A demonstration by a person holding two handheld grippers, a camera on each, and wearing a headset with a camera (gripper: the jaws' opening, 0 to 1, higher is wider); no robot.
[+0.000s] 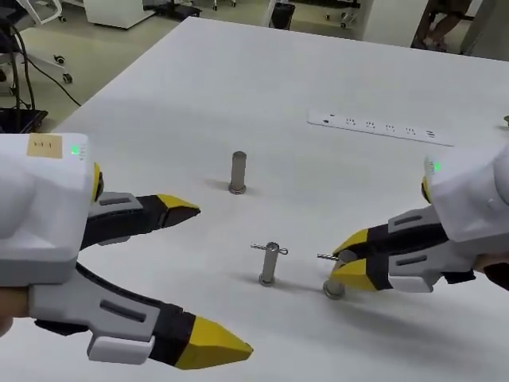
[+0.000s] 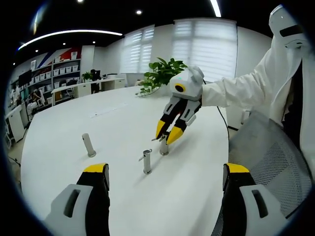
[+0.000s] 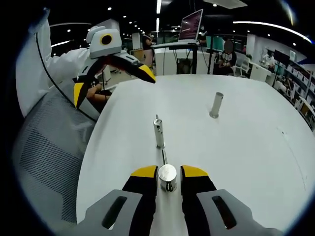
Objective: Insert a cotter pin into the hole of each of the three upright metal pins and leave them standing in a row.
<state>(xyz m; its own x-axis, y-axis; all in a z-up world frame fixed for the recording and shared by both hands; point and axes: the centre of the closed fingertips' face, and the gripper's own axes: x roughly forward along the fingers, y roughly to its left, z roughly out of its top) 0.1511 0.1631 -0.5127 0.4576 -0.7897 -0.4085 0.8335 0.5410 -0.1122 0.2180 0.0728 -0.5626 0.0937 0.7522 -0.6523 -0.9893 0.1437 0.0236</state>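
Note:
Three metal pins stand on the white table (image 1: 238, 87). The far pin (image 1: 238, 172) (image 2: 88, 145) (image 3: 215, 104) has no cotter pin in it. A cotter pin (image 1: 268, 249) runs through the top of the middle pin (image 1: 270, 263) (image 2: 147, 161) (image 3: 158, 132). My right gripper (image 1: 343, 269) (image 2: 166, 138) (image 3: 167, 178) is shut on the near pin (image 1: 334, 288) (image 3: 167, 175), and a cotter pin (image 1: 326, 257) (image 3: 165, 157) sticks out from it toward the middle pin. At the left, my left gripper (image 1: 215, 278) (image 2: 166, 169) (image 3: 113, 91) hangs wide open, holding nothing.
A white power strip (image 1: 382, 127) lies at the back right of the table. A grey mesh chair (image 2: 266, 152) (image 3: 54, 132) stands at the near table edge. A potted plant (image 2: 162, 73) sits at the table's far end. Office chairs and floor lie beyond the left edge.

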